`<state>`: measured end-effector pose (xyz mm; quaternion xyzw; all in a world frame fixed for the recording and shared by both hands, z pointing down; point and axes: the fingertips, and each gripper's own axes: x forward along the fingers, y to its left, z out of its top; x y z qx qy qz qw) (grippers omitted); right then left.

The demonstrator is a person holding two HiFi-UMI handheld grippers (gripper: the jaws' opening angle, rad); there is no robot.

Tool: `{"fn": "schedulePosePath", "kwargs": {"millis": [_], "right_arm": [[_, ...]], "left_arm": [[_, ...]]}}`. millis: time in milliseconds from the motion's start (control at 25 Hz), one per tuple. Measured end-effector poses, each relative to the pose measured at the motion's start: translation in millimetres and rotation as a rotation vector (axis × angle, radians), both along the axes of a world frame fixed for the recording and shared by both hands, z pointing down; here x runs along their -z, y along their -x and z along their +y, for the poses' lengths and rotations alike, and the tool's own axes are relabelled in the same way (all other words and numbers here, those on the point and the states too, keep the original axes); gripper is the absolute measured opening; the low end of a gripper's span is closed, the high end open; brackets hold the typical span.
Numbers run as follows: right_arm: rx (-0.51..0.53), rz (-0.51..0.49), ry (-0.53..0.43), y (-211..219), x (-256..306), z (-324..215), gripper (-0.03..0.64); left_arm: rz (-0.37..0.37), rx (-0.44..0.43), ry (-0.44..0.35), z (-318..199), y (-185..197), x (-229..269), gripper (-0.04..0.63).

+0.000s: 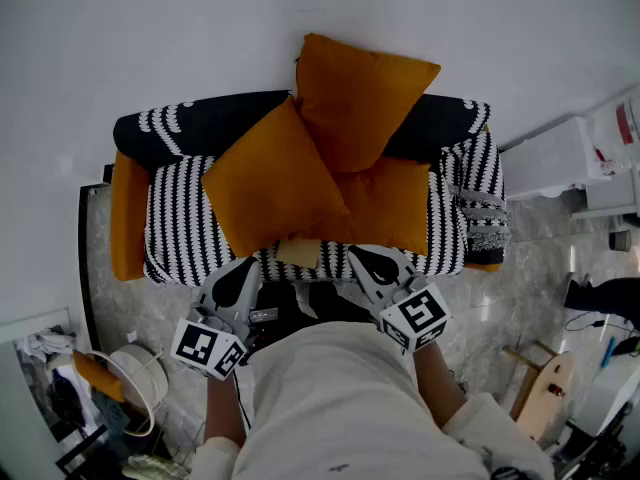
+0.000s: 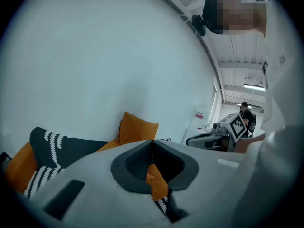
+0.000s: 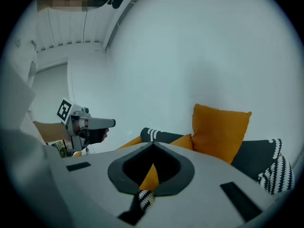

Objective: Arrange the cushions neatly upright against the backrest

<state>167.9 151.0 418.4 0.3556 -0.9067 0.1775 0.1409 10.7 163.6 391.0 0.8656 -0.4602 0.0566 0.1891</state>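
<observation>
Three orange cushions lie on a sofa (image 1: 180, 218) with a black-and-white striped cover. One cushion (image 1: 365, 98) stands against the backrest by the wall. A second (image 1: 270, 178) leans tilted at the seat's middle left. The third (image 1: 390, 203) lies flat on the right of the seat. My left gripper (image 1: 250, 266) and right gripper (image 1: 362, 256) hover side by side at the seat's front edge, both shut and empty. The left gripper view shows the shut left gripper (image 2: 152, 144), the upright cushion (image 2: 137, 127) and the right gripper (image 2: 223, 132). The right gripper view shows the shut right gripper (image 3: 153, 145) and the upright cushion (image 3: 221, 129).
A small tan pad (image 1: 298, 251) lies at the seat's front edge. The sofa has an orange left armrest (image 1: 128, 213) and a folded striped cloth (image 1: 482, 213) on its right arm. A white unit (image 1: 560, 158) stands at the right, a round basket (image 1: 140, 373) on the floor at the left.
</observation>
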Motion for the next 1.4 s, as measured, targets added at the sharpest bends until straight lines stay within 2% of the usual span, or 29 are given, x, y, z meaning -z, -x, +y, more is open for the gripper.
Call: {"fn": "schedulePosePath", "kwargs": {"millis": [360,800,1040,1400], "right_arm": [[-0.007,-0.060,0.038,7.7,-2.0,2.4,0.006],[-0.056,-0.005,0.076,24.8,-14.0,-10.8,0.006],[-0.076,0.017,0.089,66.3,-11.3,-26.1,0.006],[-0.088,0.067,0.093,124.6,-11.0,-44.6,0.006]], "left_arm": [[-0.005,-0.002,0.010,2.4,5.1,-3.9,0.012],[-0.005,-0.036,0.032,-8.6,30.0,-12.0,0.012],[0.005,-0.068,0.054,-20.6,65.2,-13.9,0.012],[0.037,-0.156,0.046,-35.5,101.5,-16.7,0.012]]}}
